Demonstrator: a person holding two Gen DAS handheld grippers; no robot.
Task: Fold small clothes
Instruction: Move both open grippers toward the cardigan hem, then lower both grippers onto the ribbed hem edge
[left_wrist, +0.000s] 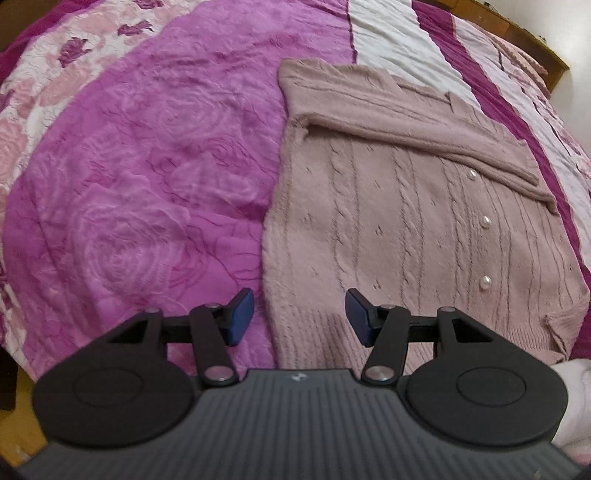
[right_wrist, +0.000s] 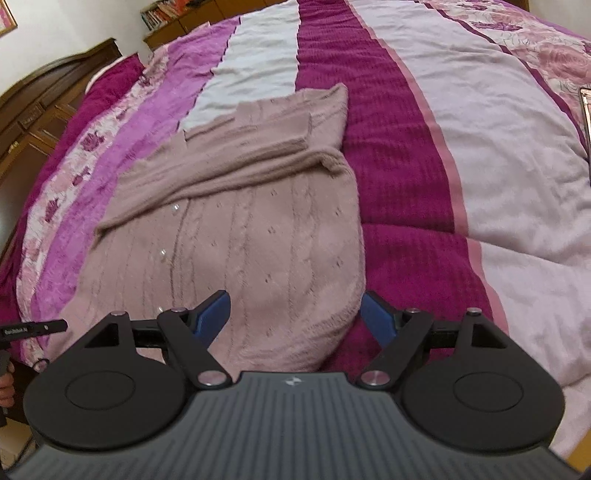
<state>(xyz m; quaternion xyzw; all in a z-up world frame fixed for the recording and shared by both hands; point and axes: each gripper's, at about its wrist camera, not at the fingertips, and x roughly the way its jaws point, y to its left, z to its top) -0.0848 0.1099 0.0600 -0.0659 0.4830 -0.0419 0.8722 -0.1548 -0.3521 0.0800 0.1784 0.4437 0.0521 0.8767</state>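
Folding looks partly done: the cardigan (left_wrist: 399, 206) lies flat on the bed (left_wrist: 147, 166), front up, with both sleeves already laid across the chest, one over the other, so the side folds seem finished. What appears left is the lengthwise fold, bringing the ribbed hem up toward the collar, and then any tidying. The left tool (left_wrist: 299, 317) hangs over the hem's left corner with its blue pads apart and nothing between them; one pad sits over the bedspread, the other over the knit. The right tool (right_wrist: 295, 317) stands wider open above the hem's right corner, likewise empty, its pads straddling the garment's edge where it meets the dark magenta stripe. Neither tool touches the cloth, as far as the views show. The cardigan is a dusty-pink cable knit with small eyelet holes between the cables and a row of pearl buttons (left_wrist: 484, 221) down the front. Its body lies smooth, with a slight pucker at the lower right corner in the left view. The sleeves (right_wrist: 221, 166) form a thick, soft band across the upper part, and the collar end is farthest from the tools, lying over the bedspread's white stripe.
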